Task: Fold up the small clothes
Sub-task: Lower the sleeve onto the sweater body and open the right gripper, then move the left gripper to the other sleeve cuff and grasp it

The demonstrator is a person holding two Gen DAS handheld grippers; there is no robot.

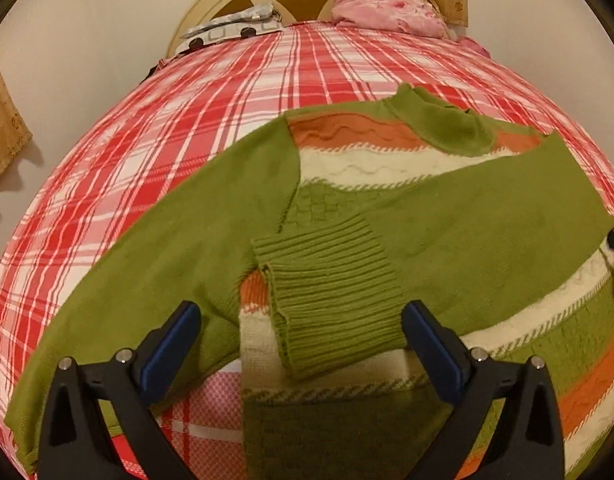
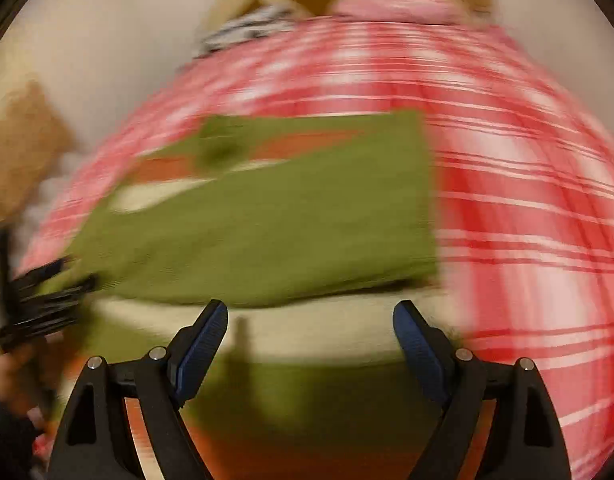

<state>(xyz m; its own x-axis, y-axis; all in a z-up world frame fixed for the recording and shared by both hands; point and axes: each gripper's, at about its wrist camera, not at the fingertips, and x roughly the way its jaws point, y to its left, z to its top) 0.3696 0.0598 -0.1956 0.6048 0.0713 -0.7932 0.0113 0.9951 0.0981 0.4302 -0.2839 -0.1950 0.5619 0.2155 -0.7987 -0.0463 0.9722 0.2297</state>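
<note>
**Left wrist sharp, right wrist smeared: sweater lies on the bed, both grippers wide apart**

Left wrist view gives me the clean picture. My left gripper [image 1: 301, 320] hangs with its blue-padded fingers [image 1: 169, 354] spread wide, nothing pinched between them. Below and ahead lies the green knit sweater with orange and cream stripes [image 1: 347, 184], spread on the red-and-white plaid bedspread [image 1: 211, 92]. One green sleeve is folded across the body, and its ribbed cuff [image 1: 331, 300] sits right between my open fingers, though I cannot tell whether the pads touch it. The other sleeve [image 1: 147, 272] runs out towards the lower left. The collar [image 1: 439, 120] points towards the far end of the bed. There I can make out a cream curved headboard [image 1: 211, 12], a crumpled pink cloth [image 1: 387, 12] and a grey-and-white patterned item [image 1: 235, 26] beside it.

The right wrist view is badly blurred, so it adds little detail. It does show my right gripper [image 2: 311, 320], fingers [image 2: 205, 350] also held wide with nothing between them, over the sweater's cream and green bands. It also shows what the left view only clips at its right edge: the other gripper, a dark smear at the left side. The folded green sleeve is a broad flat block here.
</note>
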